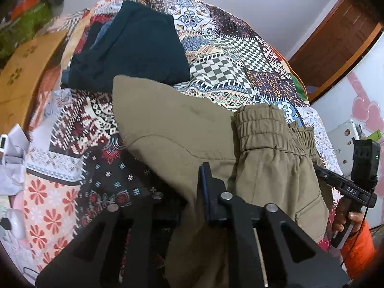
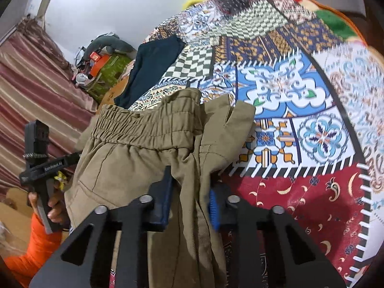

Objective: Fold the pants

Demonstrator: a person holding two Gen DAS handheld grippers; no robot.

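The olive-khaki pants (image 1: 182, 132) with an elastic waistband (image 1: 261, 129) hang bunched above the patchwork bedspread (image 1: 228, 67). My left gripper (image 1: 192, 192) is shut on the pants cloth, one blue-padded finger (image 1: 204, 187) showing, the other hidden under cloth. In the right wrist view the pants (image 2: 148, 148) drape between my right gripper's (image 2: 189, 196) blue pads (image 2: 213, 206), which are shut on a fold of them. The right gripper also shows at the right in the left wrist view (image 1: 348, 187); the left gripper shows at the left in the right wrist view (image 2: 40, 163).
A pile of dark teal and blue clothes (image 1: 134, 48) lies further up the bed, also in the right wrist view (image 2: 148, 67). A wooden board (image 1: 26, 72) runs along the left. White crumpled paper (image 1: 12, 158) sits at the left. A striped curtain (image 2: 31, 76) hangs left.
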